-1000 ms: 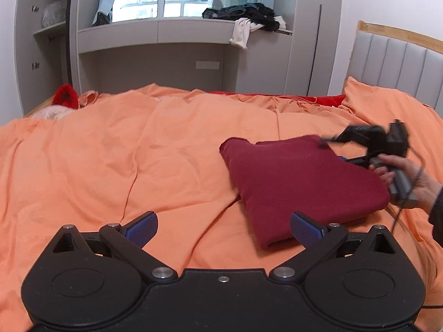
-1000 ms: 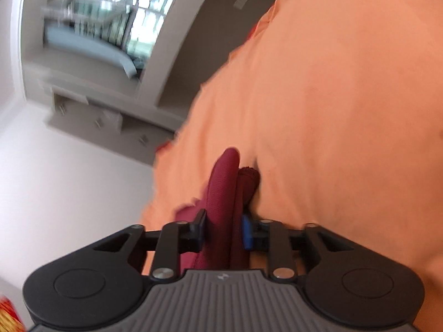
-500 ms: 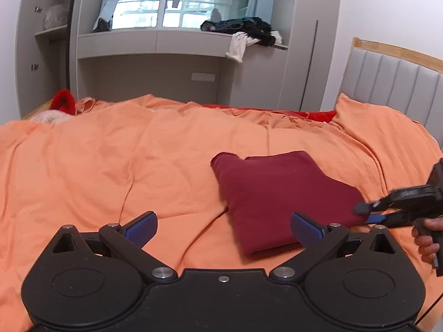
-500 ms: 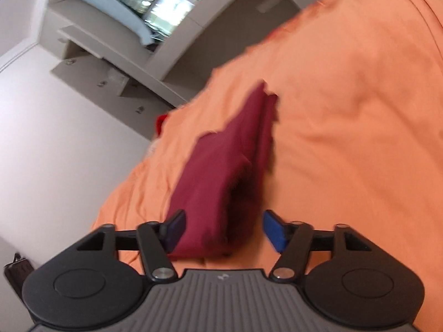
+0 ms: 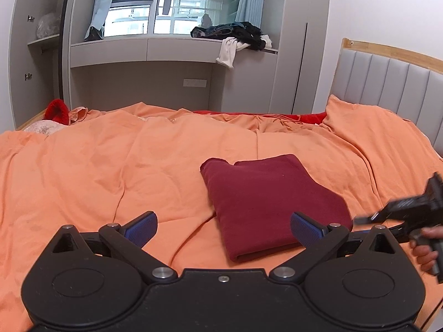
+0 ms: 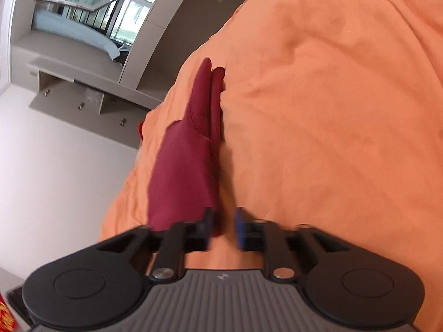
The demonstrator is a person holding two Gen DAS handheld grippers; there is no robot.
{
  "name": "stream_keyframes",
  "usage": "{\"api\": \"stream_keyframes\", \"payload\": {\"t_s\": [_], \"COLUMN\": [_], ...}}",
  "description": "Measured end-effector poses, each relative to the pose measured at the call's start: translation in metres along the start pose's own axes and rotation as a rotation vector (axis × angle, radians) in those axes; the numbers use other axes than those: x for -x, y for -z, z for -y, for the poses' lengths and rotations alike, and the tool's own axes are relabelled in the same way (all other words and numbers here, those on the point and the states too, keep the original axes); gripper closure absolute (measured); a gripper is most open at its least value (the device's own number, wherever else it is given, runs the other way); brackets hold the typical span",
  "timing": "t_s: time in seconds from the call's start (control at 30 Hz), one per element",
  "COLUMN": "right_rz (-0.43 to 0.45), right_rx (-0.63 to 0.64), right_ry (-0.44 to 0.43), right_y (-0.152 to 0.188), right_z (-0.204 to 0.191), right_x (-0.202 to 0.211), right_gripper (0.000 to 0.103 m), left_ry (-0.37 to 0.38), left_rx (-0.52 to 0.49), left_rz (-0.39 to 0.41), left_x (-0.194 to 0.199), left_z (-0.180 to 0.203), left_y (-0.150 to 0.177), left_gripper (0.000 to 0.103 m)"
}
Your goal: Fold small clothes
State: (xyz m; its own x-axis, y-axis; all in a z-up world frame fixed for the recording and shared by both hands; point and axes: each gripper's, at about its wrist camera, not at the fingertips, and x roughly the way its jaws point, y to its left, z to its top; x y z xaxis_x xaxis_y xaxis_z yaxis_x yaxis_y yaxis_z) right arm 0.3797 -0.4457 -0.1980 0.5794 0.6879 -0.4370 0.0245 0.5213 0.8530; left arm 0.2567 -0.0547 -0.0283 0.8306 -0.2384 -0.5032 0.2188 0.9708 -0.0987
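Garment [image 5: 272, 202], dark red and folded to a neat rectangle, lies flat on the orange bedcover [image 5: 110, 166]. Left tool [image 5: 223, 228] hovers near it with jaws wide apart, gripping nothing. Right tool [image 6: 223, 228], rolled sideways at the garment's edge, is opening; cloth lies just beside 1 pad, unpinched. Judgement: draw both tools off level, so no pad snags the top layer.

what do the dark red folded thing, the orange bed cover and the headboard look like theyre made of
Dark red folded garment: soft matte knit, perhaps fleece or jersey; it folds thickly with rounded edges and shows no shine.
Orange bed cover: thin woven fabric, likely cotton or microfibre; matte, with fine creases and puffy quilt-like bulges.
Grey padded headboard: smooth upholstery, possibly faux leather, in vertical channels with a slight sheen, under a light wooden top rail.
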Motion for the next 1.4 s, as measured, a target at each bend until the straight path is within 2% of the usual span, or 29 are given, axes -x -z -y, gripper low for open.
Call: {"api": "stream_keyframes", "payload": {"t_s": [0.03,0.1,0.13,0.17,0.2,0.27,0.37,0.43,0.5,0.63,0.7,0.8,0.87,0.97,1.07,1.27,1.33,1.4], "right_rz": [0.041,0.126,0.163,0.211,0.27,0.328,0.314,0.277,0.25,0.179,0.15,0.12,0.089,0.045,0.044,0.049,0.06,0.09], "right_rx": [0.007,0.044,0.072,0.096,0.126,0.215,0.343,0.408,0.45,0.466,0.468,0.483,0.481,0.454,0.45,0.448,0.453,0.46], "right_ry": [0.004,0.03,0.037,0.047,0.06,0.075,0.112,0.106,0.087,0.029,0.044,0.077,0.066,0.062,0.05,0.002,-0.006,-0.021], "right_y": [0.003,0.012,0.019,0.026,0.035,0.045,0.047,0.039,0.027,-0.005,-0.021,-0.04,-0.05,-0.063,-0.069,-0.073,-0.074,-0.075], "right_z": [-0.007,-0.024,-0.033,-0.042,-0.051,-0.064,-0.089,-0.101,-0.11,-0.117,-0.116,-0.11,-0.099,-0.086,-0.078,-0.073,-0.071,-0.068], "right_x": [0.011,0.032,0.041,0.052,0.061,0.08,0.085,0.079,0.076,0.062,0.05,0.029,0.014,-0.002,-0.009,-0.008,-0.005,0.0], "right_gripper": [0.031,0.028,0.021,0.005,0.0,0.0,0.0,0.0,0.0,0.0,0.0,0.0,0.0,0.0,0.0,0.0,0.0,0.0], "left_ry": [-0.001,-0.008,-0.012,-0.015,-0.015,-0.001,0.031,0.086,0.173,0.221,0.233,0.25,0.258,0.303,0.305,0.384,0.389,0.441], "left_rx": [-0.001,-0.002,0.0,0.004,0.01,0.018,0.02,0.041,0.086,0.214,0.267,0.303,0.317,0.349,0.377,0.426,0.404,0.415], "left_rz": [0.003,0.006,0.006,0.004,0.001,-0.008,-0.02,-0.035,-0.08,-0.159,-0.205,-0.24,-0.262,-0.337,-0.36,-0.384,-0.388,-0.402], "left_x": [0.0,0.001,0.001,0.001,0.001,-0.001,-0.008,-0.017,-0.031,-0.069,-0.09,-0.117,-0.135,-0.164,-0.184,-0.205,-0.209,-0.213], "left_z": [0.0,0.0,0.0,0.0,0.0,0.0,0.0,-0.005,-0.015,-0.043,-0.054,-0.059,-0.058,-0.054,-0.053,-0.051,-0.044,-0.039], "left_y": [0.0,0.0,0.0,0.0,0.001,0.001,0.002,-0.002,-0.006,-0.008,-0.005,0.002,0.005,0.012,0.022,0.028,0.028,0.028], "left_gripper": [0.001,0.001,0.001,0.001,0.001,0.001,0.001,0.001,0.001,0.001,0.001,0.001,0.001,0.001,0.004,0.005,0.011,0.015]}}
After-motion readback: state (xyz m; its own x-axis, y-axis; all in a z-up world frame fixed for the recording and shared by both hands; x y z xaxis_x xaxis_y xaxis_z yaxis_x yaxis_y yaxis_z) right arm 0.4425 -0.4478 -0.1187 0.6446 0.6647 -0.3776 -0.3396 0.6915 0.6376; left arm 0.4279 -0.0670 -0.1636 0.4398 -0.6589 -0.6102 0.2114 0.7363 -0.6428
